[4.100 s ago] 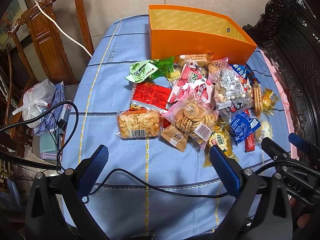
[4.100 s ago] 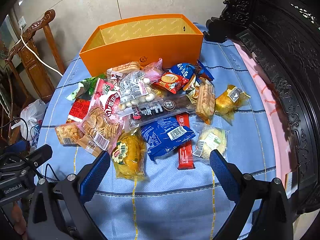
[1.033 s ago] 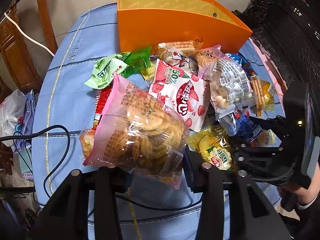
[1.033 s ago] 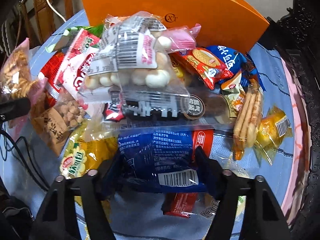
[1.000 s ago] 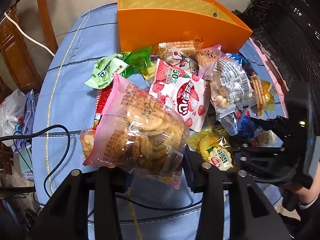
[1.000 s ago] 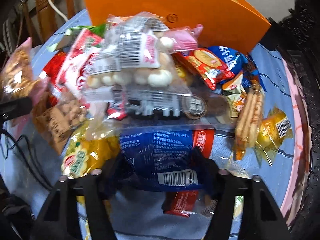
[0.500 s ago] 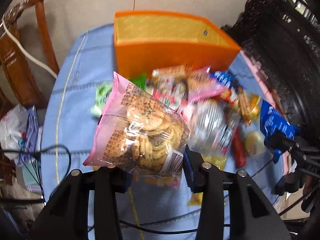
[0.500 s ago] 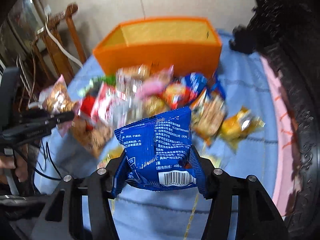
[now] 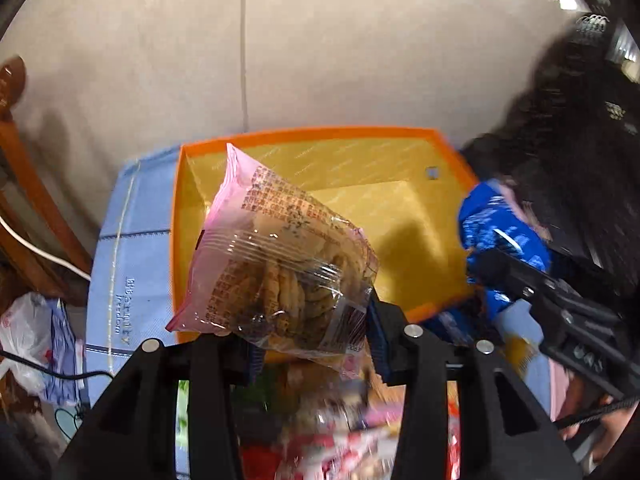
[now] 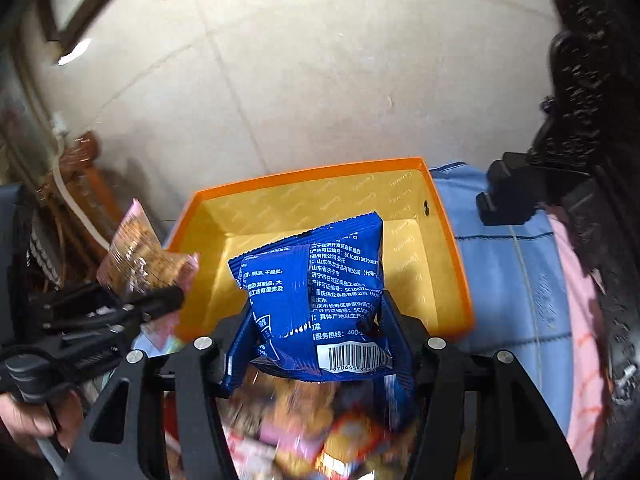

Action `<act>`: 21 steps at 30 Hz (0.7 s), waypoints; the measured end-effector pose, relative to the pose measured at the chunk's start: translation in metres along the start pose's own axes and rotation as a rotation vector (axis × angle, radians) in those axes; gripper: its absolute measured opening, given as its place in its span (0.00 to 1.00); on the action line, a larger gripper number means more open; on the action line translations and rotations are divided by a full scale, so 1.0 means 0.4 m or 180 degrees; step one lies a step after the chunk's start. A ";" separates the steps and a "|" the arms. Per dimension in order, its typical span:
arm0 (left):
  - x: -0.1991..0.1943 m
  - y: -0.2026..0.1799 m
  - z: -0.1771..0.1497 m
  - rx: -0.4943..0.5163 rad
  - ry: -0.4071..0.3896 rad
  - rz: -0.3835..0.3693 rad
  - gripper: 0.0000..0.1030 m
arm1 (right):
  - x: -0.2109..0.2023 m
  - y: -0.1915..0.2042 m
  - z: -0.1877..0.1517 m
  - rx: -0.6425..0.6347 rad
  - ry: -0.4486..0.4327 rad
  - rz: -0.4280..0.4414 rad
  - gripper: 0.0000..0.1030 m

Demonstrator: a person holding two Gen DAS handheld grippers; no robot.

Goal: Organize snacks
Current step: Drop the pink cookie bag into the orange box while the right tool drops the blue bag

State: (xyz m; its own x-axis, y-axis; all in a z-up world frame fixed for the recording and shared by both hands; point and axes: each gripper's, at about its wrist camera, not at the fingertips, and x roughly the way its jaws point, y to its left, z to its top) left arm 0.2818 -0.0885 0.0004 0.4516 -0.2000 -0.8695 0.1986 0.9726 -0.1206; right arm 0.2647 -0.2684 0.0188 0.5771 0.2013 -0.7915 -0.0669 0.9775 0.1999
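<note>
My left gripper point(image 9: 316, 344) is shut on a pink-topped clear bag of round biscuits point(image 9: 276, 256), held in the air over the near left part of the orange box point(image 9: 404, 216). My right gripper point(image 10: 312, 344) is shut on a blue snack packet point(image 10: 316, 296) with a barcode, held above the same orange box point(image 10: 444, 264), whose yellow inside holds nothing. In the left wrist view the blue packet point(image 9: 500, 232) and the right gripper's body show at the right. In the right wrist view the biscuit bag point(image 10: 140, 260) shows at the left.
A blurred pile of snack packets point(image 9: 340, 440) lies on the blue tablecloth point(image 9: 128, 248) below my grippers. A wooden chair point(image 9: 24, 184) stands at the left and dark carved furniture point(image 10: 592, 128) at the right. A person's hand point(image 10: 36, 420) grips the left tool.
Both grippers rose off the pile with their packets and travelled toward the far side of the table; they now hang over the open orange box.
</note>
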 end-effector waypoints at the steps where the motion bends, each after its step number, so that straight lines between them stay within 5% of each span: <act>1: 0.034 0.000 0.013 -0.0018 0.0074 0.0031 0.39 | 0.029 -0.004 0.010 0.0017 0.0045 -0.0037 0.57; 5: 0.136 0.012 0.028 -0.0157 0.0387 0.0160 0.47 | 0.131 -0.012 0.016 0.0062 0.0322 -0.0207 0.63; 8: 0.144 0.038 0.007 -0.0244 0.0437 0.0316 0.82 | 0.099 -0.010 0.000 0.0030 0.0184 -0.0238 0.73; 9: 0.122 0.046 -0.004 -0.0250 0.0310 0.0346 0.86 | 0.082 -0.007 -0.008 0.0025 0.0116 -0.0249 0.80; 16: -0.044 0.068 -0.102 -0.0176 -0.0020 0.0289 0.91 | -0.100 0.016 -0.159 -0.0247 -0.0135 -0.0146 0.94; 21: -0.133 0.097 -0.266 -0.0098 -0.0091 0.0319 0.92 | -0.171 0.045 -0.339 -0.0440 0.0102 -0.0126 0.95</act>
State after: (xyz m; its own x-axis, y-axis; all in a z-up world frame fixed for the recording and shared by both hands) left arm 0.1732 -0.0276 -0.0090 0.4926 -0.1045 -0.8640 0.1245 0.9910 -0.0489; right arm 0.1138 -0.2560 -0.0018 0.5552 0.1622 -0.8157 -0.1574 0.9836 0.0885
